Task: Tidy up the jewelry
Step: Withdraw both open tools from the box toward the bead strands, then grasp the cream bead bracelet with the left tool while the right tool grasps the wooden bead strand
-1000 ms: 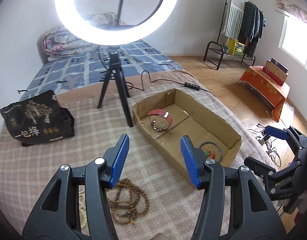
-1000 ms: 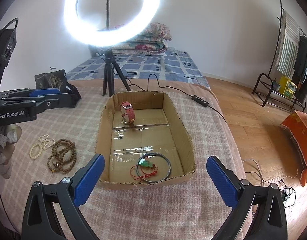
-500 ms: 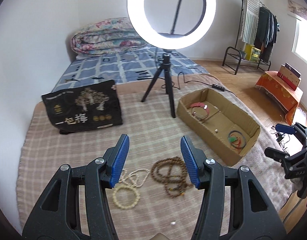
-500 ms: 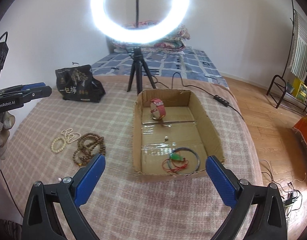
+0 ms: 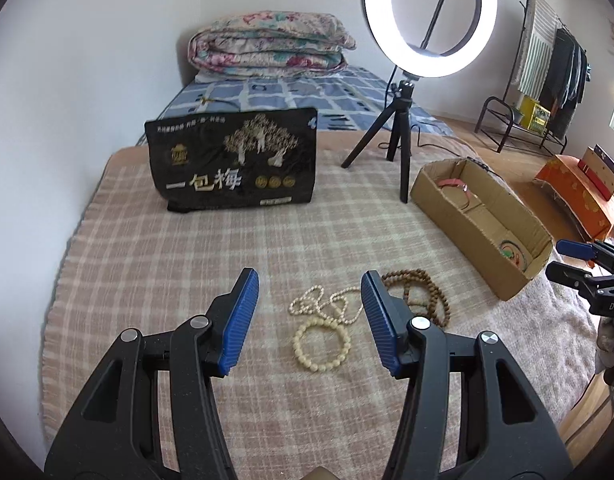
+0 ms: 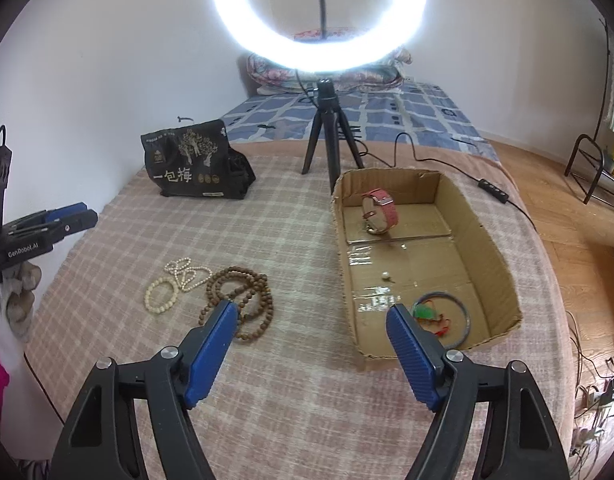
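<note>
On the checked blanket lie a cream bead bracelet [image 5: 321, 345] [image 6: 161, 295], a thin pearl necklace [image 5: 327, 305] [image 6: 187, 272] and a brown wooden bead string [image 5: 423, 292] [image 6: 243, 296]. My left gripper [image 5: 309, 320] is open and empty, hovering just above the bracelet and necklace. My right gripper [image 6: 311, 354] is open and empty, between the brown beads and the cardboard box [image 6: 487, 240] [image 5: 459, 224]. The box holds a red watch [image 6: 381, 210], a small pearl [image 6: 385, 276], and a grey bangle with a green pendant on red cord [image 6: 439, 316].
A ring light on a black tripod [image 6: 327, 120] [image 5: 399, 136] stands behind the box. A black printed bag [image 5: 235, 164] [image 6: 191, 164] stands at the back left. A power cable [image 6: 491, 188] runs off the bed's right side. Folded quilts [image 5: 267, 44] lie beyond.
My left gripper swung left from the box to above the cream bracelet and pearl necklace. My right gripper narrowed its opening and shifted left toward the brown beads.
</note>
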The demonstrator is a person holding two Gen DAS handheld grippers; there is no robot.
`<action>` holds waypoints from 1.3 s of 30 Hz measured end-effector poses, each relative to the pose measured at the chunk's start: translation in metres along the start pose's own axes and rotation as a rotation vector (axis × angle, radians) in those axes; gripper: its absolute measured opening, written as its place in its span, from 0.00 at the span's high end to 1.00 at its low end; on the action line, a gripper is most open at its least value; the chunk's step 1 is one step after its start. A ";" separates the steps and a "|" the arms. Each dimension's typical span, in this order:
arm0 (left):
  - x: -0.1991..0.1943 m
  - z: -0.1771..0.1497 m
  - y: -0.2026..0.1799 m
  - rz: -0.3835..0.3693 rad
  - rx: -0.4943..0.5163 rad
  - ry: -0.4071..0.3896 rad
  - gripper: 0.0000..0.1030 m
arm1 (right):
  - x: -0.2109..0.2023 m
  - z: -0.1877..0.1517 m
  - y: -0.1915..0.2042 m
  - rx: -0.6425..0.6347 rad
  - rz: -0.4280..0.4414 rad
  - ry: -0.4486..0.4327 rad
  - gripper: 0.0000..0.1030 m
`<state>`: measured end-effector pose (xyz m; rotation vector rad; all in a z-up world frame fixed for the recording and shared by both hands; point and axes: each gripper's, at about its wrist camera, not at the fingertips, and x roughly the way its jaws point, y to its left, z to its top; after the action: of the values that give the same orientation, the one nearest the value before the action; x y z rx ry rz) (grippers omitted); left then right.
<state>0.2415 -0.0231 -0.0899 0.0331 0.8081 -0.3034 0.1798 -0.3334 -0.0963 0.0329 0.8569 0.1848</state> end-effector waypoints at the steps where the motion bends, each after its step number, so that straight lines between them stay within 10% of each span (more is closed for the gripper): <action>1: 0.002 -0.003 0.002 -0.001 -0.005 0.006 0.47 | 0.003 0.000 0.004 -0.007 0.002 0.006 0.24; 22: 0.054 -0.057 0.030 -0.049 -0.095 0.156 0.47 | 0.092 0.011 0.054 -0.006 0.071 0.184 0.61; 39: 0.105 -0.066 0.032 -0.069 -0.118 0.251 0.58 | 0.148 0.011 0.058 -0.048 0.000 0.262 0.65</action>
<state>0.2721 -0.0093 -0.2137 -0.0690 1.0772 -0.3199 0.2740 -0.2495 -0.1938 -0.0367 1.1137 0.2125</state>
